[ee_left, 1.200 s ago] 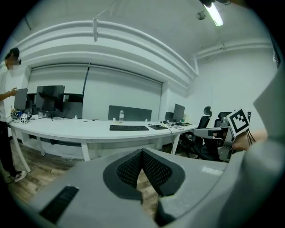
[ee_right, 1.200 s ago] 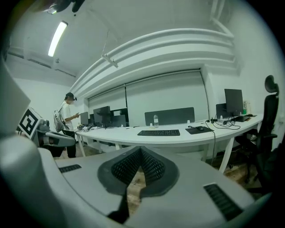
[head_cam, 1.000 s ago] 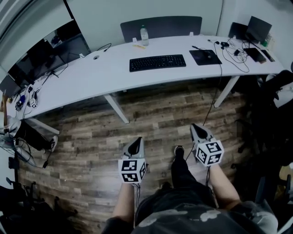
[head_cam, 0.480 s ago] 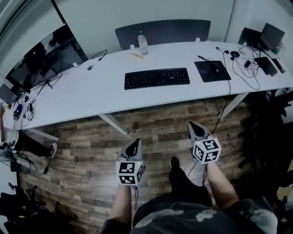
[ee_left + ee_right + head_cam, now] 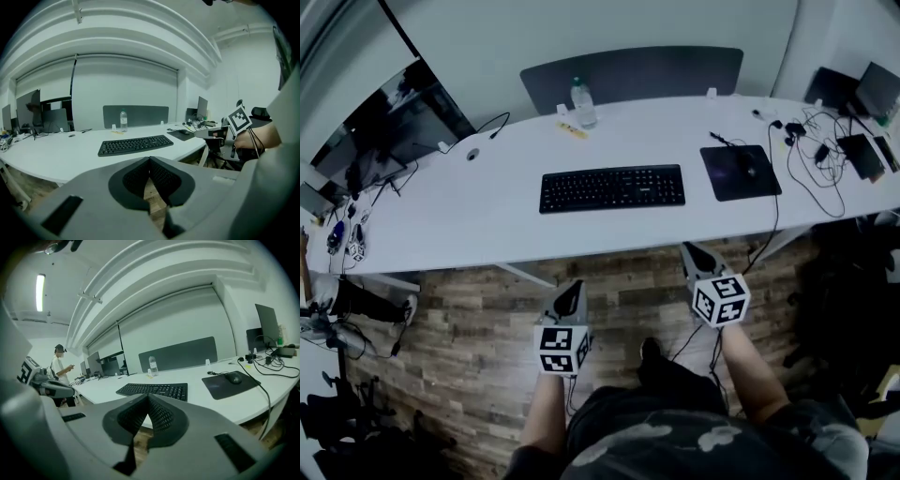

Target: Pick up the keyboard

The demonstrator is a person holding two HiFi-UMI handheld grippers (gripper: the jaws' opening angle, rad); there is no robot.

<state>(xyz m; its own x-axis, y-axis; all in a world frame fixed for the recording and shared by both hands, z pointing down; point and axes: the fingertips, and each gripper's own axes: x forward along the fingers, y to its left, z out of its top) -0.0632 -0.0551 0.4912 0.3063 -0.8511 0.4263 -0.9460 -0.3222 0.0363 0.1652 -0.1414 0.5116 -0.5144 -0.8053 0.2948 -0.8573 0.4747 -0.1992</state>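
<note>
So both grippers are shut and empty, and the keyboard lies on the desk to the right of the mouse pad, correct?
Not quite: the keyboard lies to the left of the mouse pad on the desk, as the head view shows. The rest holds: the left gripper and the right gripper are both shut and empty.

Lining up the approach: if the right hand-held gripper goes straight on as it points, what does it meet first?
Likely the desk's front edge, with the keyboard's right end just beyond. The right hand-held gripper is shut and empty; its height against the desk is unclear.
</note>
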